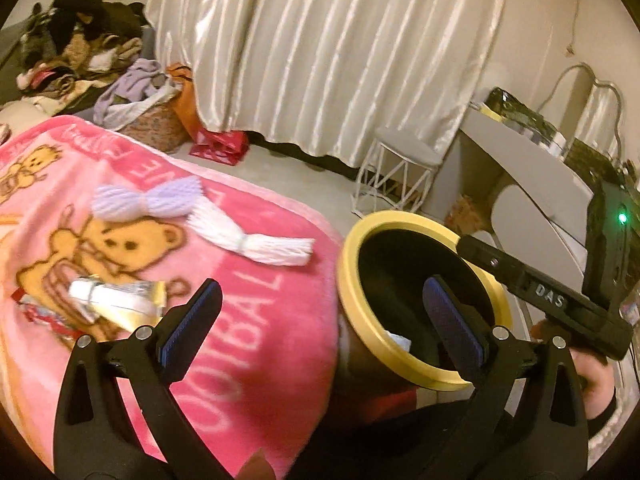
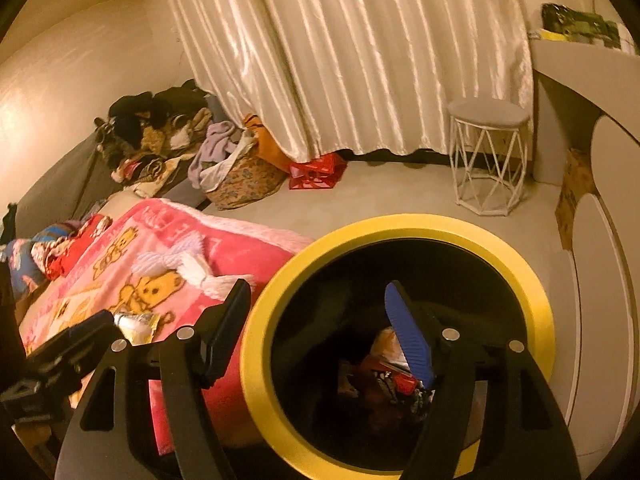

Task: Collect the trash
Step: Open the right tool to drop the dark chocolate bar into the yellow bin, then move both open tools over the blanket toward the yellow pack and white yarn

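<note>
A black bin with a yellow rim (image 1: 352, 240) (image 2: 532, 280) stands beside the bed; wrappers (image 2: 394, 376) lie in its bottom. On the pink bear blanket (image 1: 248, 312) (image 2: 168, 224) lie a crumpled silver-and-gold wrapper (image 1: 120, 300) (image 2: 136, 326) and white and lilac yarn bundles (image 1: 248, 236) (image 2: 192, 266). My left gripper (image 1: 324, 320) is open and empty, spanning the blanket edge and the bin. My right gripper (image 2: 320, 328) is open and empty over the bin's mouth; its body shows in the left wrist view (image 1: 560, 304).
A pile of clothes (image 1: 80, 56) and a laundry basket (image 2: 248, 176) sit by the far wall. A red bag (image 2: 316, 172) lies under the pale curtain (image 2: 340, 60). A white wire stool (image 2: 488, 160) and a white desk (image 1: 520, 160) stand at right.
</note>
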`<action>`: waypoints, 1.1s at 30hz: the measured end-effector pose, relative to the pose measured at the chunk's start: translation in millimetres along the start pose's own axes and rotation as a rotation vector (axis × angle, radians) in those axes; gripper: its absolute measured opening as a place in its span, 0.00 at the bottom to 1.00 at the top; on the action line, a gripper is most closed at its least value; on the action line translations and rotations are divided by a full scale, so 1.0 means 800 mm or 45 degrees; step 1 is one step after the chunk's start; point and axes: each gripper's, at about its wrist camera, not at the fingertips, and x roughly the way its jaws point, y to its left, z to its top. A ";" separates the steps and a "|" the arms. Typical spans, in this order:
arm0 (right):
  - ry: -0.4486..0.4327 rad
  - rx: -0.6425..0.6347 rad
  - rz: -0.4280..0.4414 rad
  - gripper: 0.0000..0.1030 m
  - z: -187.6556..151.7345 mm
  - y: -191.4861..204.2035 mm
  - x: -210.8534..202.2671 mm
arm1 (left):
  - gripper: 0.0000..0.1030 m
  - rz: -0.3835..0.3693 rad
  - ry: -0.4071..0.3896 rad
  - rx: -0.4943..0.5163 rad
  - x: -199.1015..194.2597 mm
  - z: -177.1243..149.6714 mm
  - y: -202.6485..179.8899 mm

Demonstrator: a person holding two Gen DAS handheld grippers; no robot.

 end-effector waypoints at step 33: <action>0.138 -0.367 0.128 0.65 -0.013 0.138 0.077 | 0.89 0.231 0.039 -0.338 -0.031 -0.021 0.138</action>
